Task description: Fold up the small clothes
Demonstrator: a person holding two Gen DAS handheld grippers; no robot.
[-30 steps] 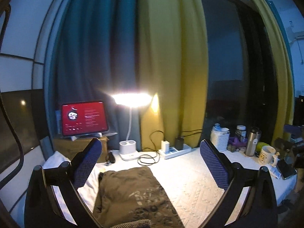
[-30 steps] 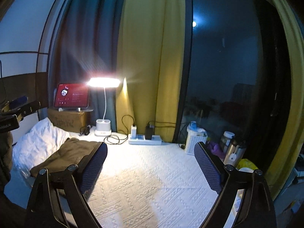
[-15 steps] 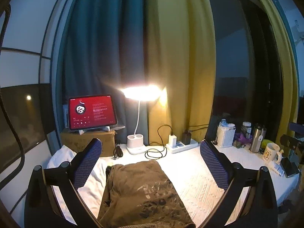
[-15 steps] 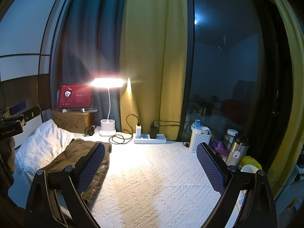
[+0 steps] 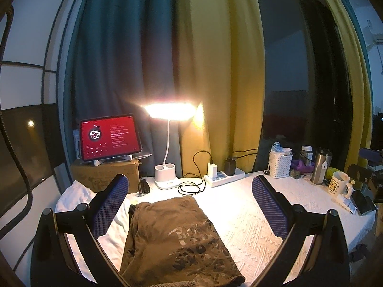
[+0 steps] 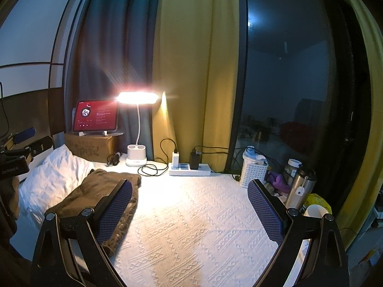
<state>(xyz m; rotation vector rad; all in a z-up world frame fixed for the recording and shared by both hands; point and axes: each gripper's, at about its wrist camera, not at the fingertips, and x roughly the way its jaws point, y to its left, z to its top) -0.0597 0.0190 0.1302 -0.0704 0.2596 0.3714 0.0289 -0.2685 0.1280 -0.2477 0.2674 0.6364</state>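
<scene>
Garment: one, brown, printed (image 5: 177, 236); lies folded on the left part of the white cover (image 5: 251, 229), partly over a white pillow (image 6: 55, 177)
Lamp: one, lit (image 5: 168, 129); tablet: one, red screen (image 5: 109, 137), on one box (image 5: 105, 174)
Power strip: one (image 5: 225, 179), two plugs in it
Basket: one, white (image 5: 280, 163); flask: one (image 5: 322, 165); mug: one (image 5: 338, 183)
Left gripper (image 5: 190, 205): wide apart, holds nothing; garment lies between its fingers
Right gripper (image 6: 189, 209): wide apart, holds nothing; its left finger (image 6: 115, 210) overlaps the garment's edge, contact unclear
Left view only: mug's print; phone (image 5: 363, 204)
Right view only: the left gripper's body, at the left edge
</scene>
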